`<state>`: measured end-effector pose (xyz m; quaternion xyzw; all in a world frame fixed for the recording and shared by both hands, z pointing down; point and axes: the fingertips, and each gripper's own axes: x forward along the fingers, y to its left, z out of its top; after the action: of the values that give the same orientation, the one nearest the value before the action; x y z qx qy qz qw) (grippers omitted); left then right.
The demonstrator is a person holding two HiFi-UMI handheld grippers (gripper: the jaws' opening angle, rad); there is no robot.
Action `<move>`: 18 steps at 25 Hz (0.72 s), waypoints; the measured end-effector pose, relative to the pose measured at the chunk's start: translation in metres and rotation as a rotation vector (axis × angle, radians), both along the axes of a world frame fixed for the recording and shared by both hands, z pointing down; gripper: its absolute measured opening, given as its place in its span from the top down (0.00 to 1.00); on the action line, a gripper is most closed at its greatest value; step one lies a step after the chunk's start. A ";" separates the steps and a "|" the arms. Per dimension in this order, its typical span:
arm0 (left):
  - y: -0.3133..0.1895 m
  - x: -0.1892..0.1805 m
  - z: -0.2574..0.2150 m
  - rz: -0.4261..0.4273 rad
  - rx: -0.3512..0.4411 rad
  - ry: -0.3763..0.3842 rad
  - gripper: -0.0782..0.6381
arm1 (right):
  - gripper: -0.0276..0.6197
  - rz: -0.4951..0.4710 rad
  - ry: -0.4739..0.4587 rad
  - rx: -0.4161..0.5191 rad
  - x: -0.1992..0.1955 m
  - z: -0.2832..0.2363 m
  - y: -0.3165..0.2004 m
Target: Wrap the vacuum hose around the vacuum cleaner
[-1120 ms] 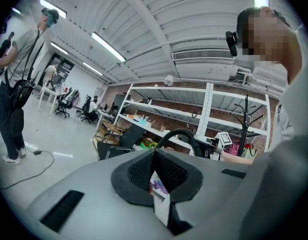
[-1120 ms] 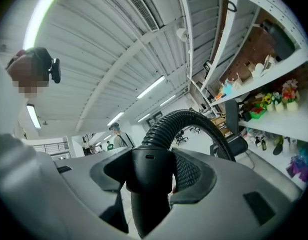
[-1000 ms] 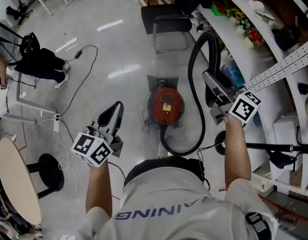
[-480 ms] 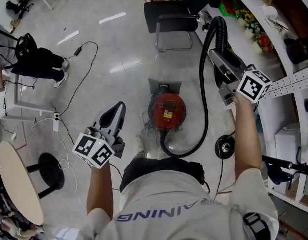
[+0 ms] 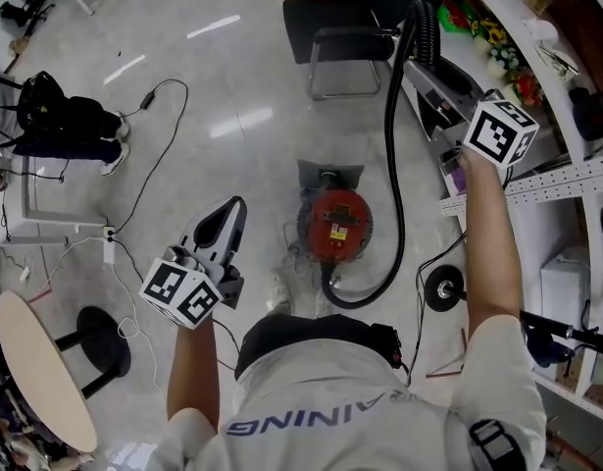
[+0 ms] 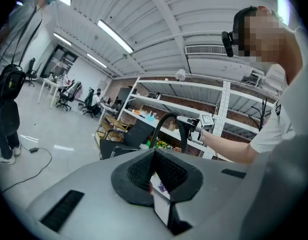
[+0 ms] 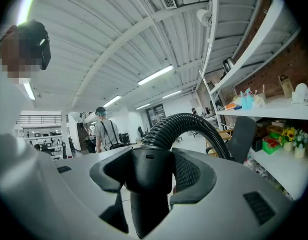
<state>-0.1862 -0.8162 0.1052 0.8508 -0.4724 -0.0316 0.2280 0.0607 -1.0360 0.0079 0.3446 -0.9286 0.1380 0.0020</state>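
Note:
The red canister vacuum cleaner (image 5: 336,226) stands on the floor ahead of me. Its black ribbed hose (image 5: 394,184) leaves the vacuum's near side, loops right and rises steeply to my right gripper (image 5: 427,75), which is held high by the shelves. In the right gripper view that gripper (image 7: 147,173) is shut on the hose's smooth black cuff (image 7: 146,184), and the ribbed hose (image 7: 186,124) arcs away to the right. My left gripper (image 5: 221,235) hangs left of the vacuum, apart from it. Its jaws (image 6: 154,160) are shut with nothing between them.
A black chair (image 5: 336,35) stands beyond the vacuum. White shelving (image 5: 546,180) runs along the right. A round table (image 5: 34,371) and a black stool (image 5: 97,340) are at near left. Cables (image 5: 149,165) trail over the floor, and a person (image 5: 58,116) stands at far left.
My right gripper has lifted the hose end higher and farther away, drawing the hose into a taller, straighter rise. The left gripper has stayed where it was.

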 end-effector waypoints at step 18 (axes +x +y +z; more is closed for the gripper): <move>0.013 -0.050 -0.003 -0.079 0.003 -0.013 0.87 | 0.58 -0.328 0.023 -0.145 -0.156 0.073 0.062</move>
<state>-0.2362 -0.8028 0.1026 0.8321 -0.5069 -0.0360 0.2222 -0.0958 -0.9739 0.0807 0.1890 -0.9599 0.1982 0.0600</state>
